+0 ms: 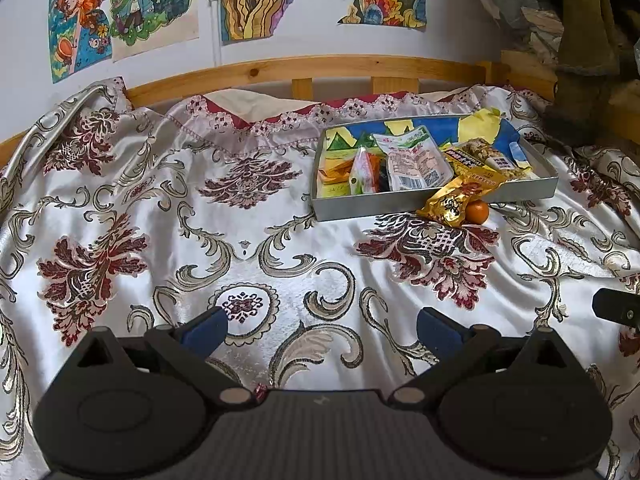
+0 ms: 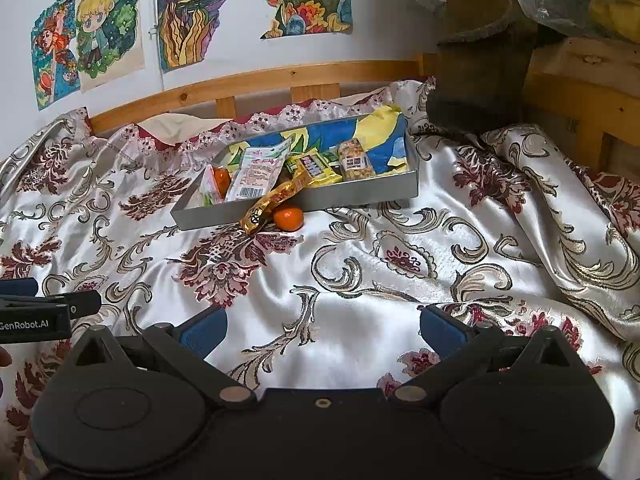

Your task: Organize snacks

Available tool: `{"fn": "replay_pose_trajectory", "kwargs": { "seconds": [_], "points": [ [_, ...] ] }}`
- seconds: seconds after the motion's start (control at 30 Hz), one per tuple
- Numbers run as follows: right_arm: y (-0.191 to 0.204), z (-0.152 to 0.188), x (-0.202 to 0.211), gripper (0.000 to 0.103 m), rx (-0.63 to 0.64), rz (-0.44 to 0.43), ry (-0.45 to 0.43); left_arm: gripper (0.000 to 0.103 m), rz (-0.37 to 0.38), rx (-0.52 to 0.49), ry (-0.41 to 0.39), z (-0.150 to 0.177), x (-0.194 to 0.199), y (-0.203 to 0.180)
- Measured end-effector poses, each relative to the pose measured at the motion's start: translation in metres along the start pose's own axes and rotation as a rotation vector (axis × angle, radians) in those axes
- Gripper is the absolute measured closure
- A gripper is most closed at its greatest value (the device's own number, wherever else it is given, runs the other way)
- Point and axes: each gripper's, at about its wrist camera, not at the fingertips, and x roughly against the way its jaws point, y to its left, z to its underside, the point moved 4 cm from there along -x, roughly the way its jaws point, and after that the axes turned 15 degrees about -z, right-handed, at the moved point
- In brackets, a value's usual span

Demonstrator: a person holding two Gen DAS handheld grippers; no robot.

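A grey metal tray [image 1: 360,207] [image 2: 360,193] with a blue and yellow lining sits on the patterned bedspread, holding several snack packets. A white packet [image 1: 412,160] [image 2: 256,174] lies in its middle. A gold packet [image 1: 456,196] [image 2: 276,200] hangs over the tray's front rim. A small orange [image 1: 477,212] [image 2: 288,217] rests on the cloth against that rim. My left gripper [image 1: 322,330] is open and empty, well short of the tray. My right gripper [image 2: 323,330] is open too, with nothing between its blue pads.
A wooden bed rail [image 1: 304,68] [image 2: 256,78] runs behind the tray under a wall of coloured drawings. Dark clothing [image 2: 480,60] hangs at the back right beside wooden boards. The left gripper's body [image 2: 36,312] shows at the right wrist view's left edge.
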Motion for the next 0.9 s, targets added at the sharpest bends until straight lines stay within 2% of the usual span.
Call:
{"fn": "replay_pose_trajectory", "kwargs": {
  "seconds": [0.3, 0.67, 0.9],
  "points": [
    [-0.001, -0.003, -0.004, 0.001, 0.018, 0.007, -0.006, 0.001, 0.007, 0.013, 0.017, -0.007, -0.009, -0.003],
    [-0.002, -0.018, -0.028, 0.001, 0.104, -0.033, -0.035, 0.001, 0.021, -0.005, 0.01, -0.027, -0.035, -0.018],
    [-0.024, -0.032, -0.054, 0.001, 0.119, -0.012, -0.058, 0.001, 0.093, -0.016, 0.008, -0.047, -0.066, -0.036]
  ]
}}
